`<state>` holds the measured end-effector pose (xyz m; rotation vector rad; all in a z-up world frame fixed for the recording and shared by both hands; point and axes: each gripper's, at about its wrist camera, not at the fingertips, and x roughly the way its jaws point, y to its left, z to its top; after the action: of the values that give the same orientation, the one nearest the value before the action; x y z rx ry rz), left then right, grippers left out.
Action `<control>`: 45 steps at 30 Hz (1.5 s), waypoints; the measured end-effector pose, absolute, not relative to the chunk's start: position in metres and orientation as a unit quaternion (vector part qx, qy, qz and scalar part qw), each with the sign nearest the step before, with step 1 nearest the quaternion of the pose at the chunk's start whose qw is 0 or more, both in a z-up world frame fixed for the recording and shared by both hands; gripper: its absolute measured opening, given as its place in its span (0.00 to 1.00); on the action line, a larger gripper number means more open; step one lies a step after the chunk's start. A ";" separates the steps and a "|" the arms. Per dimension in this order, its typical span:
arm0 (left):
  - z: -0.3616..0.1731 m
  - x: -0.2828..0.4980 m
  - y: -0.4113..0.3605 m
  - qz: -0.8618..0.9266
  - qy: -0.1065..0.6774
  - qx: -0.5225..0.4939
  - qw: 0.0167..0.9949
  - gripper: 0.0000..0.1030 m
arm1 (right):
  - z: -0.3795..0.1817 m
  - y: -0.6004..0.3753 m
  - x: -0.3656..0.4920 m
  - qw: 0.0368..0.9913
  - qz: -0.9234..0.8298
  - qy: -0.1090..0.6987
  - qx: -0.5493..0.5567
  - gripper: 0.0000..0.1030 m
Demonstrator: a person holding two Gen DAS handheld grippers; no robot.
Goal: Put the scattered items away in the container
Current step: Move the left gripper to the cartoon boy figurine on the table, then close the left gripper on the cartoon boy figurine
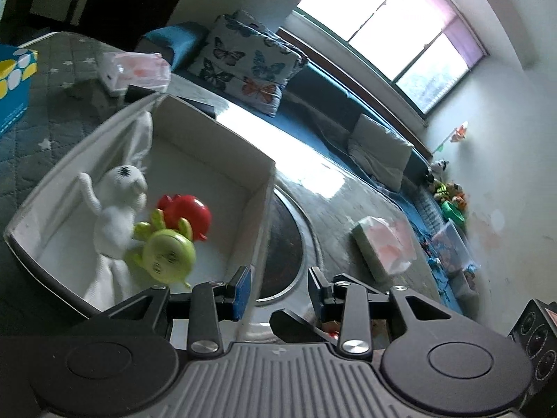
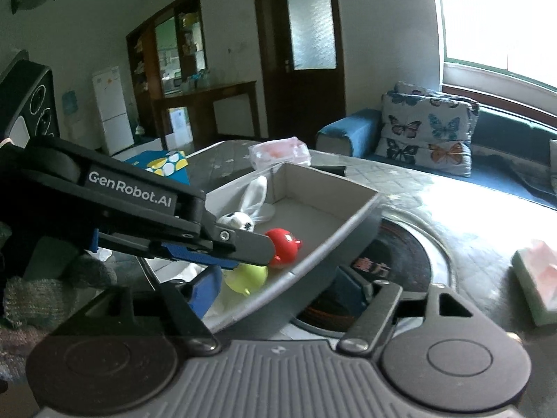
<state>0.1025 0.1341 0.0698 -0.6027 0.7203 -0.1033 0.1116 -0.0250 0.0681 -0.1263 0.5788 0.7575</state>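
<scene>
Three toys already lie in the grey container (image 1: 264, 188): a white plush rabbit (image 1: 120, 205) stretched along its left wall with its ears toward the far corner, a red toy (image 1: 188, 214) near the middle, and a green toy (image 1: 163, 250) just in front of it, touching both. From the left gripper (image 1: 280, 284) the box sits ahead and to the left, its near right corner directly before the left finger; the jaws stand spread with nothing between them. The right gripper (image 2: 278, 285) straddles the box's near wall, one blue pad over the inside by the green toy, the other outside over the dark round plate (image 2: 393, 261); its jaws are spread and empty too. What looks left to gather is a pink-and-green packet (image 1: 383, 244) on the table, to the right and beyond the plate, well apart from the box. It lies on the right hand's side, so I judge that hand nearer for the next reach.
</scene>
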 end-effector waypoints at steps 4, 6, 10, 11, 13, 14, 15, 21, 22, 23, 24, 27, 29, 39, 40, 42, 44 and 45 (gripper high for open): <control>0.069 0.101 0.120 -0.060 0.351 -0.286 0.890 0.37 | 0.069 -0.041 0.105 0.894 0.352 0.273 -0.055 0.76; 0.069 0.101 0.113 -0.066 0.352 -0.282 0.890 0.37 | 0.069 -0.051 0.102 0.897 0.346 0.272 -0.050 0.76; 0.068 0.101 0.098 -0.079 0.357 -0.277 0.889 0.37 | 0.067 -0.067 0.094 0.901 0.336 0.270 -0.042 0.78; 0.067 0.101 0.095 -0.082 0.359 -0.276 0.888 0.37 | 0.066 -0.071 0.092 0.902 0.334 0.270 -0.041 0.80; 0.066 0.102 0.088 -0.088 0.361 -0.274 0.887 0.37 | 0.064 -0.078 0.087 0.906 0.326 0.268 -0.040 0.81; 0.066 0.103 0.085 -0.091 0.363 -0.274 0.886 0.37 | 0.063 -0.082 0.085 0.908 0.322 0.266 -0.040 0.82; 0.065 0.104 0.082 -0.093 0.364 -0.274 0.885 0.37 | 0.062 -0.086 0.084 0.909 0.319 0.266 -0.040 0.82; 0.059 0.109 0.061 -0.108 0.376 -0.270 0.880 0.37 | 0.052 -0.107 0.085 0.915 0.295 0.275 -0.026 0.83; 0.057 0.111 0.058 -0.111 0.379 -0.270 0.878 0.37 | 0.049 -0.110 0.086 0.915 0.290 0.278 -0.023 0.83; 0.056 0.113 0.055 -0.112 0.382 -0.270 0.877 0.37 | 0.046 -0.115 0.085 0.916 0.286 0.281 -0.021 0.83; 0.054 0.115 0.052 -0.112 0.384 -0.270 0.876 0.37 | 0.043 -0.118 0.086 0.916 0.283 0.285 -0.018 0.83; 0.049 0.123 0.046 -0.113 0.392 -0.270 0.872 0.37 | 0.036 -0.125 0.089 0.916 0.274 0.293 -0.008 0.83; 0.045 0.129 0.043 -0.111 0.397 -0.271 0.870 0.37 | 0.030 -0.129 0.092 0.915 0.270 0.299 -0.001 0.84; 0.027 0.151 0.037 -0.115 0.418 -0.276 0.858 0.37 | 0.010 -0.136 0.107 0.906 0.272 0.323 0.022 0.88; 0.026 0.153 0.036 -0.115 0.419 -0.276 0.857 0.37 | 0.008 -0.136 0.108 0.905 0.273 0.326 0.023 0.89; 0.023 0.156 0.036 -0.116 0.421 -0.276 0.856 0.37 | 0.006 -0.134 0.111 0.903 0.275 0.329 0.025 0.89; 0.020 0.159 0.036 -0.116 0.426 -0.274 0.855 0.37 | 0.004 -0.133 0.113 0.901 0.277 0.332 0.030 0.89; 0.019 0.161 0.036 -0.116 0.428 -0.273 0.854 0.37 | 0.003 -0.132 0.114 0.900 0.277 0.334 0.033 0.89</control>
<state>0.1605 0.0361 0.0186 -0.5736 0.9007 -0.2446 0.1145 -0.1321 0.0027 0.0680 0.6910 0.5741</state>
